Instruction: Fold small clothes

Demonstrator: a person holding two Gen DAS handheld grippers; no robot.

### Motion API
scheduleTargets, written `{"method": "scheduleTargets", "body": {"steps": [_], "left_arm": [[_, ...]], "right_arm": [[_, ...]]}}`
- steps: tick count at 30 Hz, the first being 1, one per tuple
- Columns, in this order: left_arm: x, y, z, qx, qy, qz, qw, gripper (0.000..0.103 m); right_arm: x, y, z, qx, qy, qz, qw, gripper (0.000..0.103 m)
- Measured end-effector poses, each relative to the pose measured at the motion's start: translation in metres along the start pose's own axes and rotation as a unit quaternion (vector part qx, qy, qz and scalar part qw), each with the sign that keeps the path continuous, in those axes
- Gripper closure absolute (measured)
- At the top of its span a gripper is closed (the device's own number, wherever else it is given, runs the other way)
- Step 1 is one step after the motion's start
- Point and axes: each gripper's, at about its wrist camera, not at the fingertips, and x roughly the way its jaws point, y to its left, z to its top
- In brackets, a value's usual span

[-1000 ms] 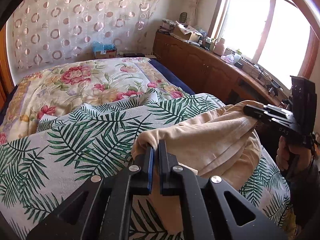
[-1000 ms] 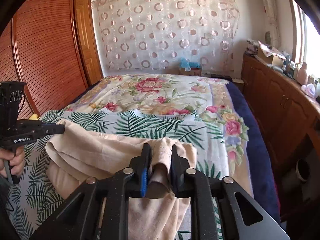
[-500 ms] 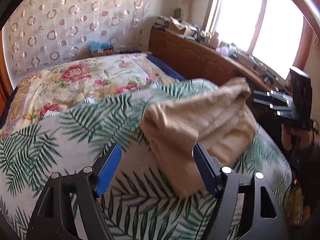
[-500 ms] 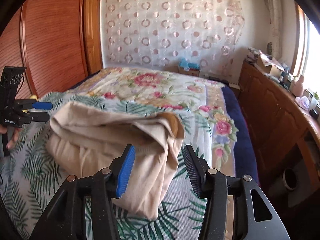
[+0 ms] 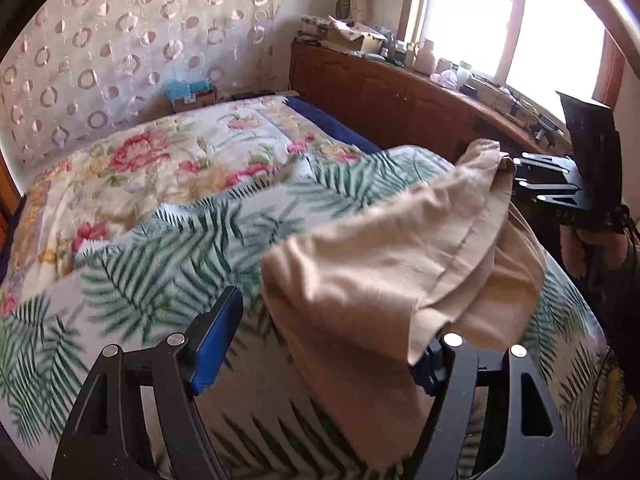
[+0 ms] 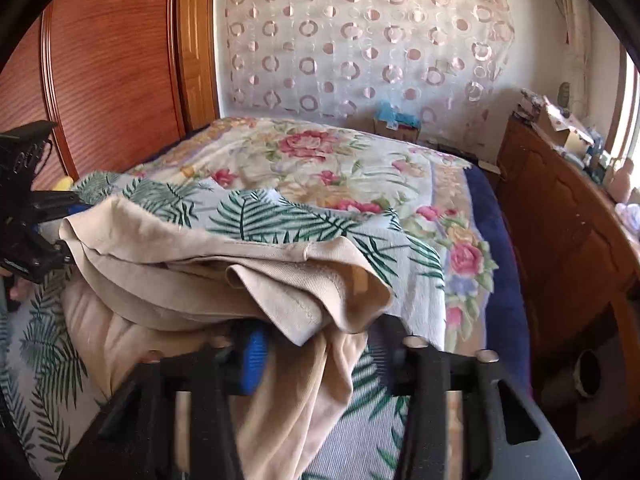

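A beige garment [image 5: 384,280] lies heaped and loosely folded on the palm-leaf sheet [image 5: 152,264] of the bed. My left gripper [image 5: 324,354] stands open at its near corner. The left blue pad [image 5: 216,344] is bare and a cloth corner hangs over the right finger. In the right wrist view the garment [image 6: 200,272] drapes over my right gripper [image 6: 320,352]. Its jaws are closing with a hanging fold between them, the pads still apart from it. The right gripper [image 5: 516,178] also shows at the garment's far edge, held by a hand [image 5: 592,248].
A floral quilt [image 6: 320,168] covers the far part of the bed. A wooden cabinet [image 5: 400,96] with clutter on top runs along the window side. A wooden wardrobe [image 6: 112,72] stands on the other side. A cardboard box [image 5: 192,94] sits by the curtain.
A second ago both grippers were shut on the lifted garment. Both have opened and let go, and the garment has dropped onto the bed, its edges now lapping over the fingers.
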Motion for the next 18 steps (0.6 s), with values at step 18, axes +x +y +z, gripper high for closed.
{"method": "scheduleTargets", "body": {"steps": [18], "left_arm": [[0.001,0.04,0.007,-0.08,-0.014,0.035,0.9961,0.028]], "right_arm": [[-0.002,-0.037,-0.004,0.09,-0.001,-0.029,0.996,0.052]]}}
